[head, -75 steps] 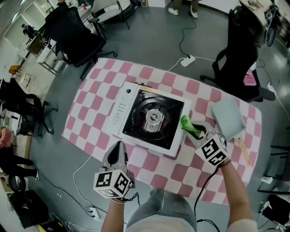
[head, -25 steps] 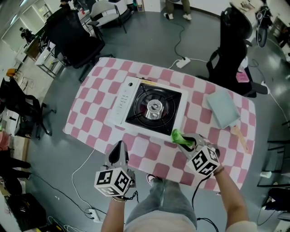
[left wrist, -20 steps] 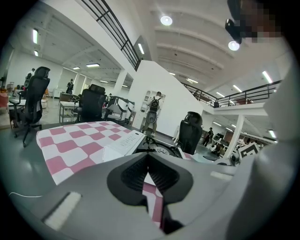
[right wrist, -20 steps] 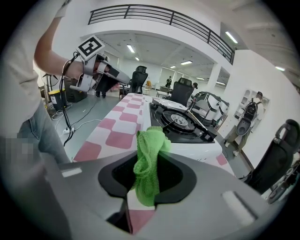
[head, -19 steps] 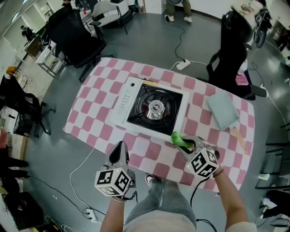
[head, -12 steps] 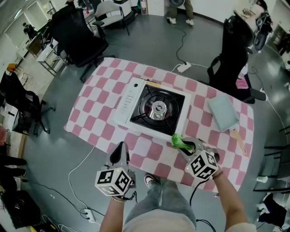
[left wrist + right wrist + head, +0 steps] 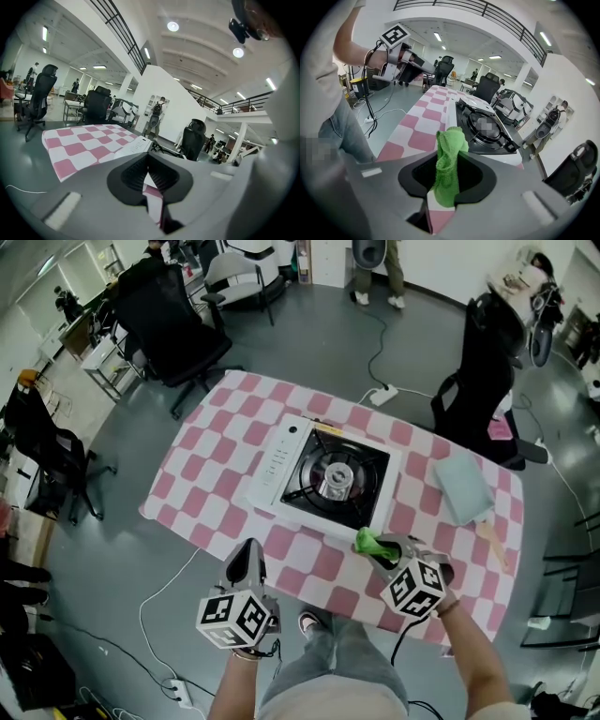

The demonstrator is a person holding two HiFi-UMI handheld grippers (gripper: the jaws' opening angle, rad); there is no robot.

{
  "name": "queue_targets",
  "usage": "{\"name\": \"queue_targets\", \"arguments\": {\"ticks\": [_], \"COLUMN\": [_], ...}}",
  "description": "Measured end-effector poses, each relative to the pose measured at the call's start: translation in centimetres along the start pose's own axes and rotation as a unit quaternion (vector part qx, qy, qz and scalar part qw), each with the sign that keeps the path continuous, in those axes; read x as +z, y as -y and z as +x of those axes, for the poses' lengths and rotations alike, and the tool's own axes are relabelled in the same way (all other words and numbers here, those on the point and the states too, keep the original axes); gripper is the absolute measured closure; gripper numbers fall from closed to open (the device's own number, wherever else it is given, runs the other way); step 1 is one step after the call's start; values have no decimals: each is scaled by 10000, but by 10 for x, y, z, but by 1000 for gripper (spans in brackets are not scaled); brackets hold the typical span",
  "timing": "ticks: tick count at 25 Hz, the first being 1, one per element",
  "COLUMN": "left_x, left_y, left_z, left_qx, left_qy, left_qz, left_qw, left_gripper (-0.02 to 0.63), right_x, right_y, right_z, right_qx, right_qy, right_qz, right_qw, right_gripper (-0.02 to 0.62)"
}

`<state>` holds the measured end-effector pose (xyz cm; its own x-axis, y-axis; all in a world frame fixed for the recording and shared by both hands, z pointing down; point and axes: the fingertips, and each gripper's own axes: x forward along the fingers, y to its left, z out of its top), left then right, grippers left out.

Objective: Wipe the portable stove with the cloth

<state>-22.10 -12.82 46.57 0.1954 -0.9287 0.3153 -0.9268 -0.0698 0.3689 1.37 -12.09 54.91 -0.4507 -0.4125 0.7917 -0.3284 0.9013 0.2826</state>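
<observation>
Cloth (image 7: 450,140) lower end hidden between right tongs (image 7: 448,161), stove (image 7: 323,482) panel markings too small to read

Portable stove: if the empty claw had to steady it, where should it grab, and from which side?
Probably the white control strip along the left edge of the portable stove, approached low from the left. The body is broad and flat, so only an edge suits a claw, and that strip lies clear of the black burner grate. The left claw, now shut, must open first.
</observation>
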Motion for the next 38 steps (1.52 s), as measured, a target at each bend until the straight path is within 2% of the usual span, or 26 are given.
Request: {"name": "queue_targets", "arguments": {"ticks": [18,38], "left_x": [19,26], "left_y": [-52,-86], "left_z": [-27,-47], "left_qx": [543,948], "left_qy": [368,576], "left_qz": [-346,-544], "left_qw": [9972,9923], "left_gripper": [606,606], "right_x": [37,90], "right_y": [0,0], "right_z": [24,61], "right_qx": [177,300], "right_qy": [-380,-300], "right_qz": [-311,-294], "right_qw": [9986,9987], "right_gripper": [495,495]}}
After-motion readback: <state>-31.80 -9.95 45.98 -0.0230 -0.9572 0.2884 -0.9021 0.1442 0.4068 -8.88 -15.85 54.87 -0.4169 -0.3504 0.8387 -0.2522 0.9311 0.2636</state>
